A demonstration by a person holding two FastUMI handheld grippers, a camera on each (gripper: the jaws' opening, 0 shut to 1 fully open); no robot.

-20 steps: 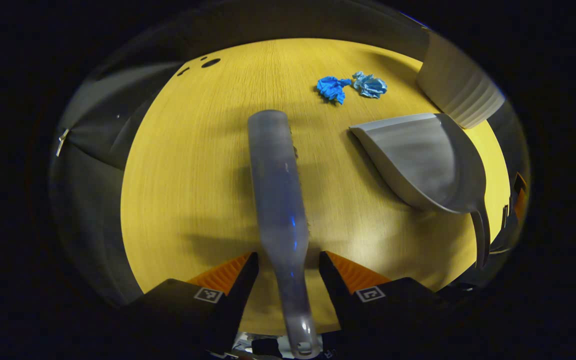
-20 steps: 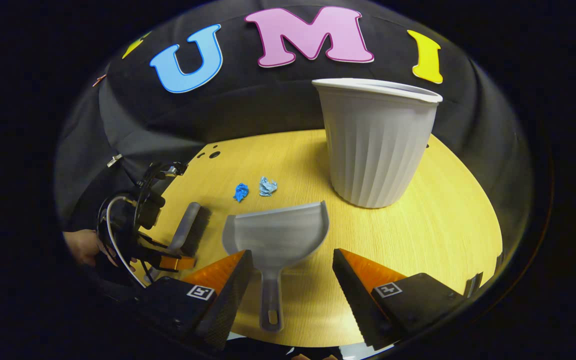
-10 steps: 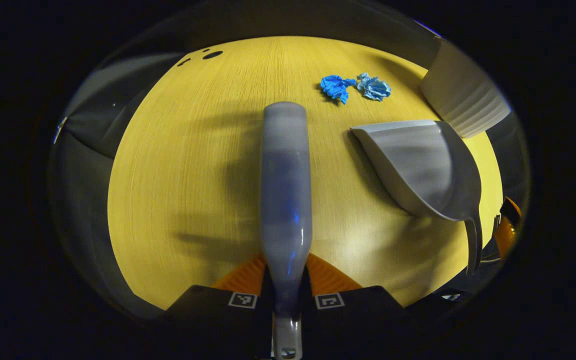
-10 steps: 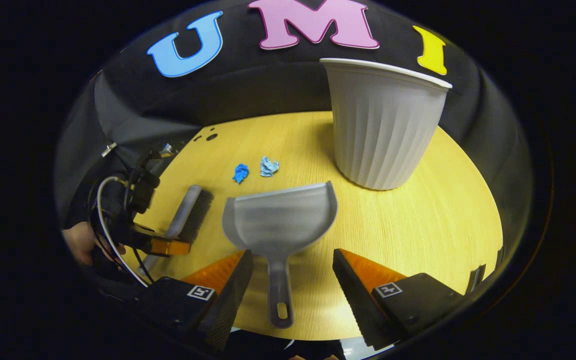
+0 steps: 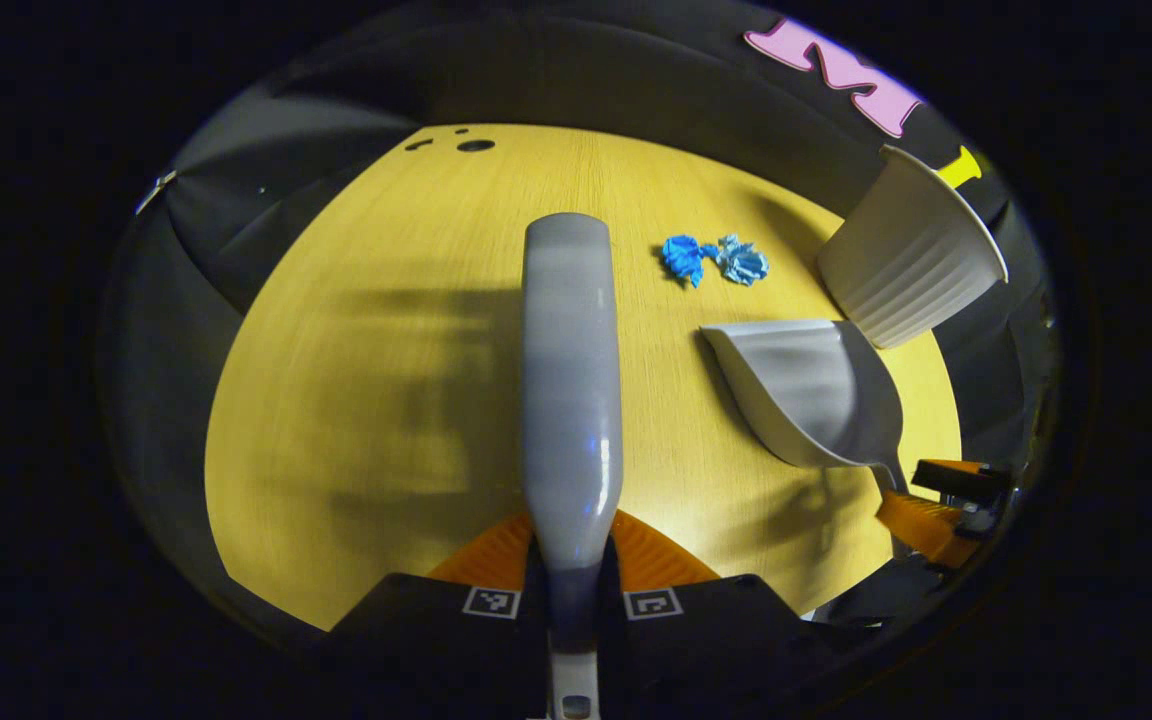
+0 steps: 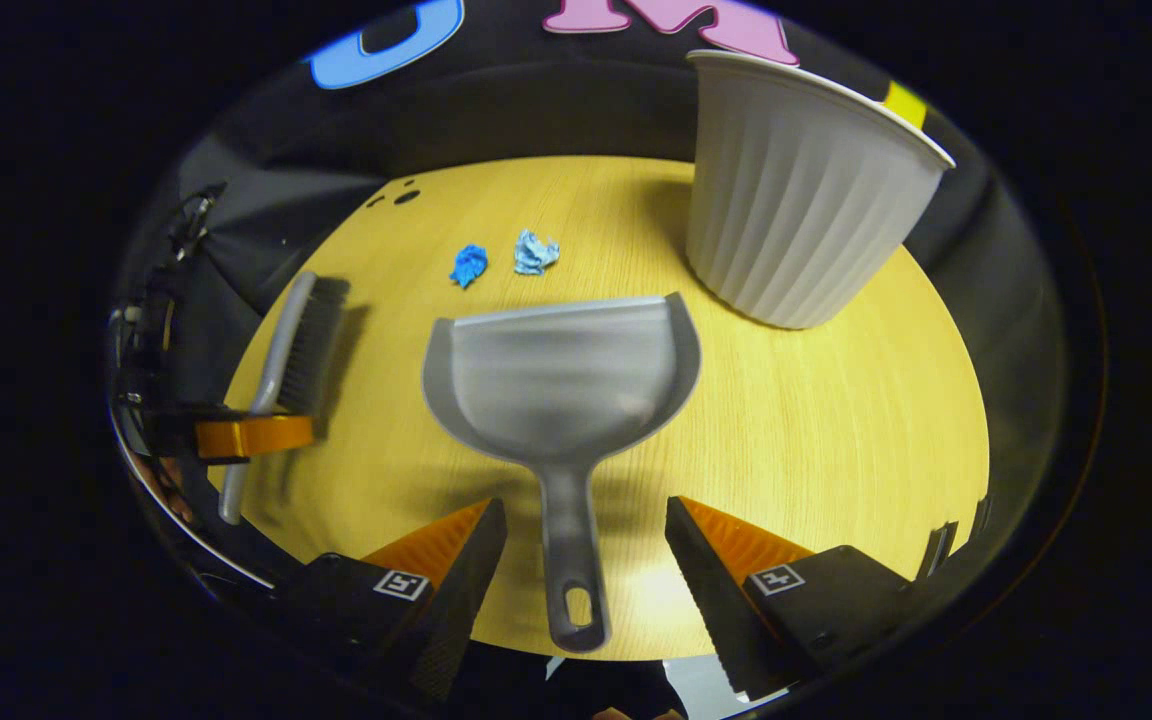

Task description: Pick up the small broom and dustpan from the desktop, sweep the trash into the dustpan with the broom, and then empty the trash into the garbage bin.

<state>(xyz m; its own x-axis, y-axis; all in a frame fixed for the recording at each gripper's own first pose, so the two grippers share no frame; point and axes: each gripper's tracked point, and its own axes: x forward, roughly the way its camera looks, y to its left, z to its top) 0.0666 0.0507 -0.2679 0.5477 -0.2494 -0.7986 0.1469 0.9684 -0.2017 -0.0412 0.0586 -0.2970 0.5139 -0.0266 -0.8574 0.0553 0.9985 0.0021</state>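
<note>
So, in the left gripper view my left gripper [image 5: 573,575] is clamped on the handle of the small grey plastic broom [image 5: 570,380], fingers pressed in from both sides, and the broom runs straight out ahead of me over the yellow wood-grain desktop [image 5: 386,350]. The two crumpled blue paper scraps [image 5: 714,259] lie ahead and off to the right of the broom's far end, with the grey plastic dustpan [image 5: 811,390] nearer and further right, and the white ribbed garbage bin [image 5: 904,265] behind it. Over in the right gripper view, my right gripper [image 6: 586,560] is wide open, fingers standing either side of the dustpan's handle without touching it. That handle points straight back at me, its long axis lined up with the gap, and the pan mouth faces the scraps beyond it. I reckon the whole next move hangs on that alignment: just close on the handle. The bin sits right of the pan, near it.
</note>
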